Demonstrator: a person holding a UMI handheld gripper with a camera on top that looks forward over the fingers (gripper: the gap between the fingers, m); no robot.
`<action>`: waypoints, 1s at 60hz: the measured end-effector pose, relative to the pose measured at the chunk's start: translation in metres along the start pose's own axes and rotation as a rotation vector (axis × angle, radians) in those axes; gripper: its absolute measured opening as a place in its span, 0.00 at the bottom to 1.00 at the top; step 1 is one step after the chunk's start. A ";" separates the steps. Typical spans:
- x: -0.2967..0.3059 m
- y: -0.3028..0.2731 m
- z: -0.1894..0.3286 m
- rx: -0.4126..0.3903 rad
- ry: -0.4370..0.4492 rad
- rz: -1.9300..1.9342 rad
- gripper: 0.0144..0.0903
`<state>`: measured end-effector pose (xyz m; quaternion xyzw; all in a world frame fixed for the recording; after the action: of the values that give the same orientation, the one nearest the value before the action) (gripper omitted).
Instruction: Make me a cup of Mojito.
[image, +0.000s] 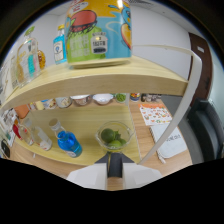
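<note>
My gripper (114, 159) shows low in the view, its two dark fingertips pressed together with no gap and nothing visibly held. Just ahead of the tips stands a clear glass bowl (115, 131) holding green limes (108, 135) on the wooden table (90, 120). Left of the bowl a blue bottle (69, 143) lies tilted, and clear bottles (38, 136) lie further left. Small bowls (92, 100) line the back of the table under a wooden shelf (115, 80).
The shelf carries a large colourful can (98, 31) and several bottles (30, 57) to its left. A white curved support (176, 115) runs down at the right. Beyond it lie a printed sheet (157, 115) and a dark chair (210, 131).
</note>
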<state>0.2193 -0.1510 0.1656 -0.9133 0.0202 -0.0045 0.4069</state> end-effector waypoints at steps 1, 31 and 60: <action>0.001 0.000 0.000 0.000 0.004 -0.002 0.05; -0.023 0.007 -0.073 0.099 0.008 0.013 0.02; -0.098 0.076 -0.078 0.098 0.036 -0.072 0.02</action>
<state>0.1172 -0.2563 0.1622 -0.8921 -0.0054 -0.0366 0.4502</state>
